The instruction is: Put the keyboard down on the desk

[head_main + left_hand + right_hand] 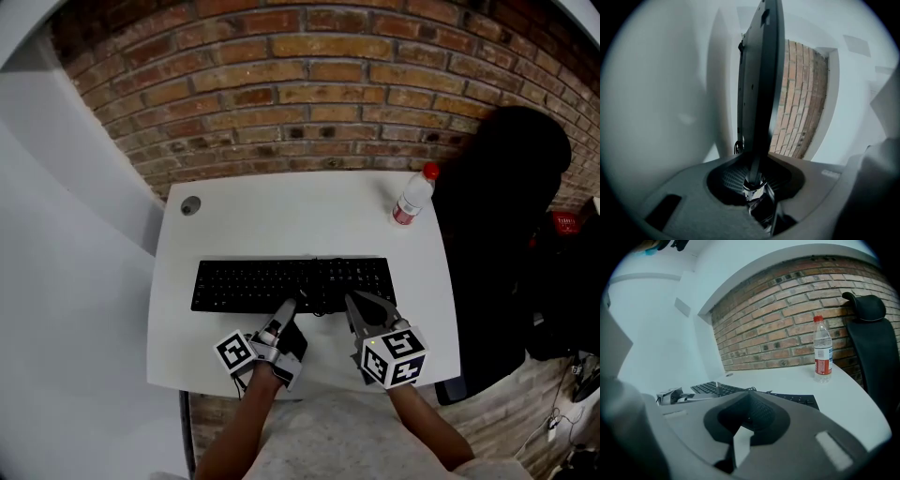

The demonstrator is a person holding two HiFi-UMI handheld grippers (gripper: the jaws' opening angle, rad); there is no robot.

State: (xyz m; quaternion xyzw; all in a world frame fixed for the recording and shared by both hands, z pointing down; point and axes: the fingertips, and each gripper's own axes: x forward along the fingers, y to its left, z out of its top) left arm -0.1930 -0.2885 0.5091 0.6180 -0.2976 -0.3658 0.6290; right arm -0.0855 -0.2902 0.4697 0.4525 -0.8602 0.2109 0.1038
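Head view: the left gripper point(286, 311) pinches the near edge of the black keyboard point(272, 281), which stretches across the white desk point(281, 202) just ahead of both tools; the right gripper point(356, 302) points at that same edge, just to the left gripper's right; a water bottle point(412, 197) stands well beyond the right gripper. Left gripper view: the keyboard runs edge-on out of the clamped jaws. Right gripper view: jaws pressed together, nothing between them; the keyboard lies just ahead.
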